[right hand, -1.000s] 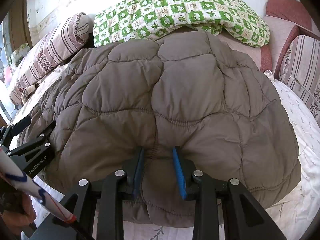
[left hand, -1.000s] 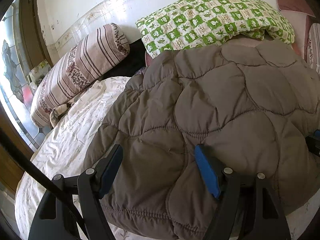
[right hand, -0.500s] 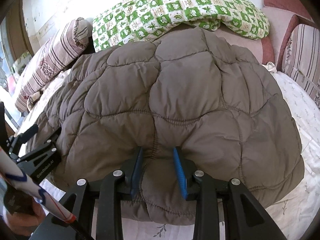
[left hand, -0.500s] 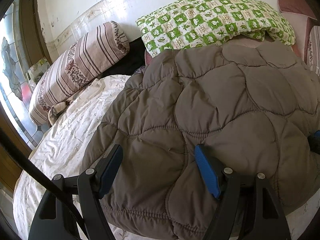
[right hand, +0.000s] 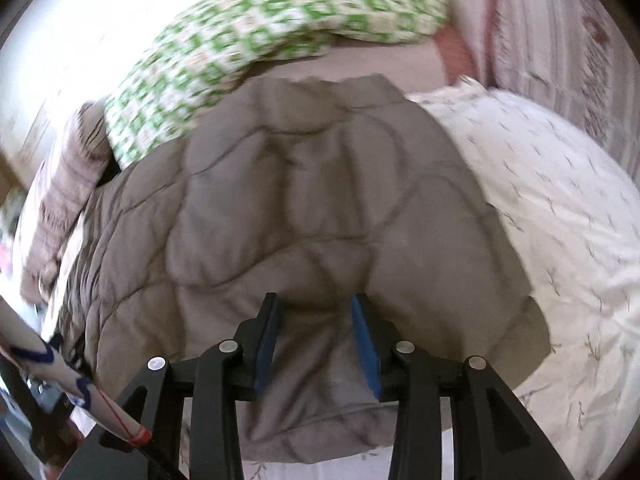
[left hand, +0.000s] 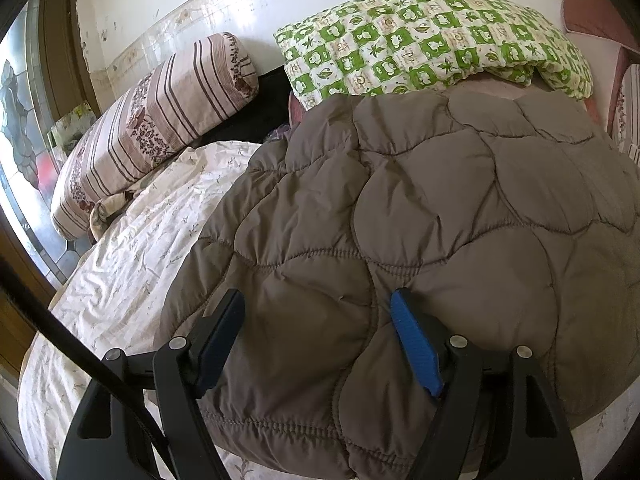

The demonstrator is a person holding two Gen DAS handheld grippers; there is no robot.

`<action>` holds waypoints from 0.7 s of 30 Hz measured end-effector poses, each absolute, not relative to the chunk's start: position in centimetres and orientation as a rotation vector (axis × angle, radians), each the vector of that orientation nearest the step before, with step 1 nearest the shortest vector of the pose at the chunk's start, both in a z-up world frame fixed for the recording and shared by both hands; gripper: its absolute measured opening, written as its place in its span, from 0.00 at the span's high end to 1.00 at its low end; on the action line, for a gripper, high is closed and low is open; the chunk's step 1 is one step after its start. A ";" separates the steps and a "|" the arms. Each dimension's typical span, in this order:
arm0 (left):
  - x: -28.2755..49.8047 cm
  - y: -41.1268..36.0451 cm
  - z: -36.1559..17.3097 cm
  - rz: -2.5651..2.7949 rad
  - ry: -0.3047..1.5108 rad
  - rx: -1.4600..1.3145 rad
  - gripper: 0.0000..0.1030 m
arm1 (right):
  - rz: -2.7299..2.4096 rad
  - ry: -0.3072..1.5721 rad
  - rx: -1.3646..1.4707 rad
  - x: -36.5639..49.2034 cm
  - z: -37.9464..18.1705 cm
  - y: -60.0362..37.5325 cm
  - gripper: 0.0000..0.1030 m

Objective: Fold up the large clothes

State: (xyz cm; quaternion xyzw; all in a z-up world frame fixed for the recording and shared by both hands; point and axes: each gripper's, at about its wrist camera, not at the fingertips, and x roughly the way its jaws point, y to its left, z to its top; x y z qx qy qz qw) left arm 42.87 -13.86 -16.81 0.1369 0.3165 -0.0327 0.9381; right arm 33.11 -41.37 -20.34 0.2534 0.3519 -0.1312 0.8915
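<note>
On crumpled floral sheet point(left hand: 132, 248), puffy quilted brown coat point(left hand: 420, 220), left claw point(left hand: 320, 340) spread wide, right claw point(right hand: 316, 332) just loosening astride its hem.

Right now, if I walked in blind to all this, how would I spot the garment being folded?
Find the bed with the pale flowered sheet. In front of the green-and-white checked quilt lies a brown quilted coat, spread flat. It alone is plain brown, puffy, and stitched in rounded panels; the bedding around it is patterned.
</note>
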 end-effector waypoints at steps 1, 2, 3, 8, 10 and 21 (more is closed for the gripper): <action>42.9 -13.8 -16.8 -0.068 0.648 0.277 0.27 | -0.271 0.726 0.560 32.9 -20.3 -42.1 0.62; 42.9 -13.8 -16.8 -0.068 0.650 0.275 0.27 | -0.274 0.722 0.586 32.8 -20.3 -42.6 0.62; 42.9 -13.8 -16.8 -0.068 0.650 0.275 0.27 | -0.289 0.718 0.600 32.5 -20.2 -43.1 0.62; 43.0 -13.7 -16.8 -0.069 0.661 0.265 0.25 | -0.372 0.692 0.625 31.4 -19.7 -44.4 0.62; 43.1 -13.5 -16.7 -0.073 0.674 0.254 0.24 | -0.387 0.683 0.642 31.1 -19.7 -44.7 0.62; 45.7 -4.7 -14.5 -0.086 0.883 -0.119 0.23 | -0.607 0.675 0.675 27.0 -19.7 -47.2 0.22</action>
